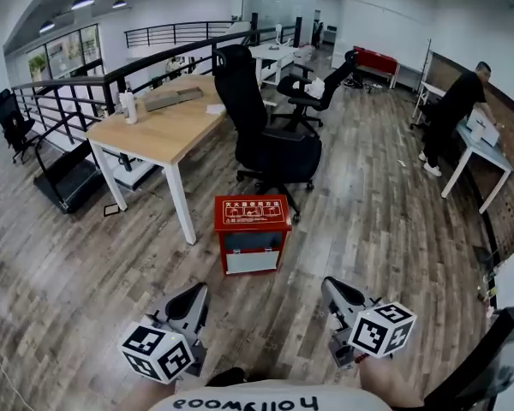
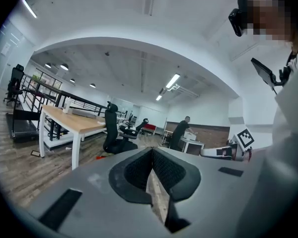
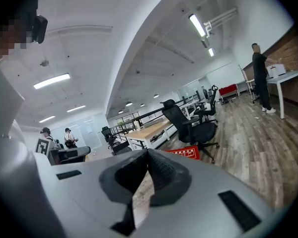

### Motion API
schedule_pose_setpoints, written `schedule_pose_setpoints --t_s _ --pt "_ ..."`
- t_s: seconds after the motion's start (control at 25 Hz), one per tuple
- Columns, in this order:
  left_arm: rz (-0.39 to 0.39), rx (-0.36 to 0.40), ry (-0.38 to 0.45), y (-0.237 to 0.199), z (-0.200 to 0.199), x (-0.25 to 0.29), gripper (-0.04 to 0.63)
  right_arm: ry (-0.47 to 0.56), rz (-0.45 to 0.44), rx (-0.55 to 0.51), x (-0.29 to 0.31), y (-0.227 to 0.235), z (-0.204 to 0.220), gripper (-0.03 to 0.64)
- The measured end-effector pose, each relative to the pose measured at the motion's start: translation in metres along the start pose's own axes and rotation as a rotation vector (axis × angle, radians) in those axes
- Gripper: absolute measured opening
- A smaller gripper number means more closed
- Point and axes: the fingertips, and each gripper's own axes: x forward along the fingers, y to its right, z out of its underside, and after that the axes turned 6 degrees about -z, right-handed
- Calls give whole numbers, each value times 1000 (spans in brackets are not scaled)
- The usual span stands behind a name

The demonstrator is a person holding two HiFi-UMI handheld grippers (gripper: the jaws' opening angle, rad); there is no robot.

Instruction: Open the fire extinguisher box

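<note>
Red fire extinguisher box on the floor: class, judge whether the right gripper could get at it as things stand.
Probably yes: only wooden floor lies between the right gripper and the fire extinguisher box. The gripper is shut and short of the box.

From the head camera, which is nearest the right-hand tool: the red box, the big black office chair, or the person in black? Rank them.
1. Red box, on the floor just ahead of the right gripper.
2. Black office chair, directly behind the box.
3. Person in black, far off at the right.
</note>
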Motion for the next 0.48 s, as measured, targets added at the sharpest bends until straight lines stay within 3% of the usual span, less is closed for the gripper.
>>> schedule_pose_setpoints --t_s 0.28,0.48 --pt "44 35 -32 -26 11 14 8 -13 22 -26 30 -2 17 11" --pt "52 -27 -99 -45 37 28 8 -88 58 -132 44 4 35 11"
